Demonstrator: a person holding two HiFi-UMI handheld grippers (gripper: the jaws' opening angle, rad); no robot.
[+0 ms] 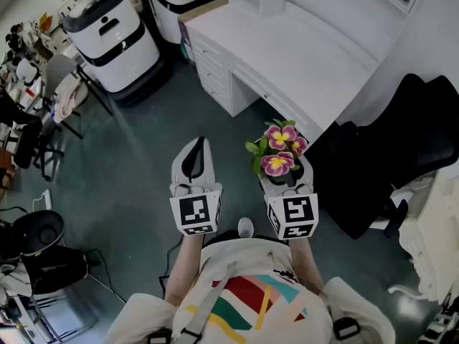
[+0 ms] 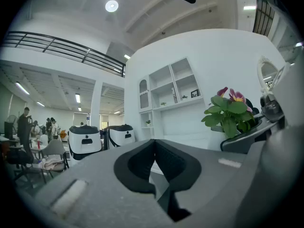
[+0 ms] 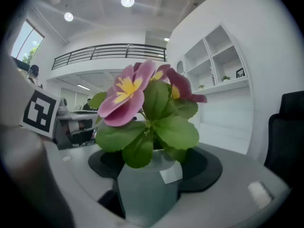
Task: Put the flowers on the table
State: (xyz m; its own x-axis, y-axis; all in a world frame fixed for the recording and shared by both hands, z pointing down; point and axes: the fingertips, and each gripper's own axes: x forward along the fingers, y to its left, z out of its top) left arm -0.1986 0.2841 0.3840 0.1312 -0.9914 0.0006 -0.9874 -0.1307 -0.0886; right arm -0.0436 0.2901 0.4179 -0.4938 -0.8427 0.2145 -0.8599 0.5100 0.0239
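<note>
Pink-flowered plant in a grey pot (image 1: 280, 156) stands upright, clamped in the right tongs (image 1: 287, 172), with the white tabletop (image 1: 315, 56) ahead; the left tongs (image 1: 195, 158) are closed and empty.

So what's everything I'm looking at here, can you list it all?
flowers: one bunch, pink with green leaves, in the pot
pot: one, pale grey, between the right gripper's jaws
table: one, white, ahead against the wall
office chair: one, black, right of the table
machines: two, white with black bands, on the floor left of the table
wall shelves: one unit, white, above the table
left gripper: one, pale grey, jaws together, empty
right gripper: one, pale grey, shut on the pot
person's shirt: one, white with coloured stripes, bottom of the head view
</note>
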